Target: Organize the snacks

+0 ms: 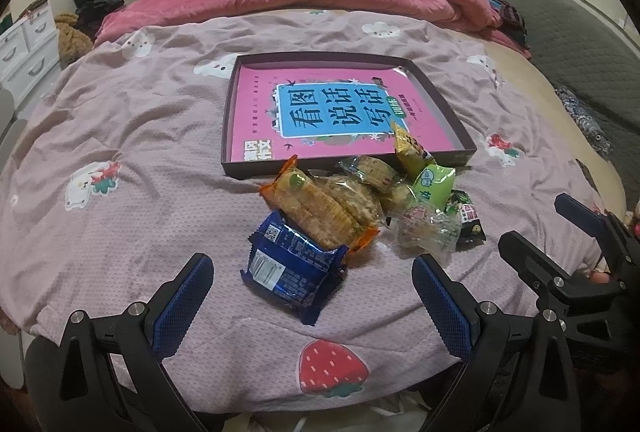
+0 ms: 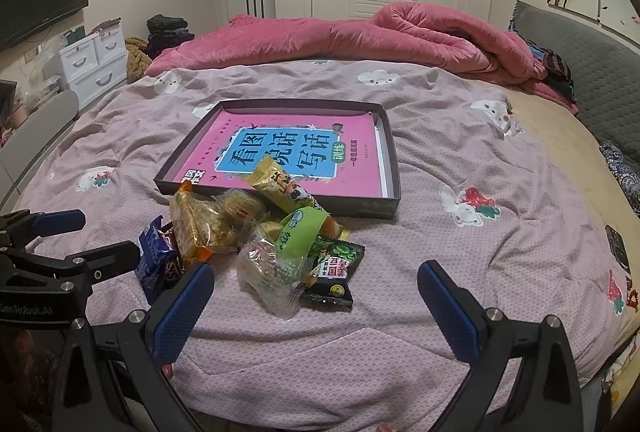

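The snack pile point(image 1: 360, 208) lies on the bed, touching the near rim of the tray point(image 1: 230, 136). Left tongs point(image 1: 312, 308), spread and empty, sit nearest the blue packet point(image 1: 292, 268), its length running away from them. Right tongs point(image 2: 316, 306) are spread too.

Blue packet point(image 2: 154, 256) half-hidden behind the orange wrapper point(image 2: 192, 228).

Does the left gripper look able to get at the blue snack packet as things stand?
Probably yes. The left gripper is open, and the blue snack packet lies just ahead between its fingers, though the orange packet overlaps its far end.
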A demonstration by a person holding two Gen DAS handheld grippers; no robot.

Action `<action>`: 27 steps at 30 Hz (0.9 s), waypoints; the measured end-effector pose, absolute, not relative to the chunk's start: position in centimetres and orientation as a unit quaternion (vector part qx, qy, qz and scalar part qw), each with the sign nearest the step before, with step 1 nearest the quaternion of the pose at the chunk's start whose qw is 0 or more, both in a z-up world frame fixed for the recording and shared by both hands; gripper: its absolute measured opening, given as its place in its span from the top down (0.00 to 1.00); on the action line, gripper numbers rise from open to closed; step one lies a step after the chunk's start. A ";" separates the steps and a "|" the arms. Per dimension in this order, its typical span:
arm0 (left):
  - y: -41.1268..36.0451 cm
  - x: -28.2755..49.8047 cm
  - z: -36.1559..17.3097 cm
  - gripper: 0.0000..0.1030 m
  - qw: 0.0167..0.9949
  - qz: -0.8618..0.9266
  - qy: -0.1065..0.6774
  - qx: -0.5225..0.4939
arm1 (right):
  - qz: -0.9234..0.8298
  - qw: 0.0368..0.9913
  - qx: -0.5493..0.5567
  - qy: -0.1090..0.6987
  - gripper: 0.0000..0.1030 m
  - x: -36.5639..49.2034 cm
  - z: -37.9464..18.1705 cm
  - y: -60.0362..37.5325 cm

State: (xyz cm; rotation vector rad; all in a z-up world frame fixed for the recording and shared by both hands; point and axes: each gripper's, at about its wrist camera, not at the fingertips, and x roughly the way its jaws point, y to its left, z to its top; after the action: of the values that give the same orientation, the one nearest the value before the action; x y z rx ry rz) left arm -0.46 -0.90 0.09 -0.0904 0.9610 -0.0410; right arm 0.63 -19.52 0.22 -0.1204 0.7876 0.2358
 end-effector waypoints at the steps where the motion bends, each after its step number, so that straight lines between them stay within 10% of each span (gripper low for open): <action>1: -0.9 -0.5 0.1 0.04 0.886 -0.021 0.462 -0.043 | 0.115 0.915 -0.058 0.383 0.00 0.6 0.2 -19.5; 27: -0.1 -0.4 -0.5 0.04 0.876 -0.014 0.480 -0.054 | 0.120 0.915 -0.062 0.380 0.00 0.4 0.5 -19.2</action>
State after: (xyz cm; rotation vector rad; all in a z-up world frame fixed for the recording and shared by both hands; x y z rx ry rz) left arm -0.36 -0.14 -0.47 -0.1124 1.0015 -0.0282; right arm 0.44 -19.22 0.48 -0.1281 0.7816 0.2471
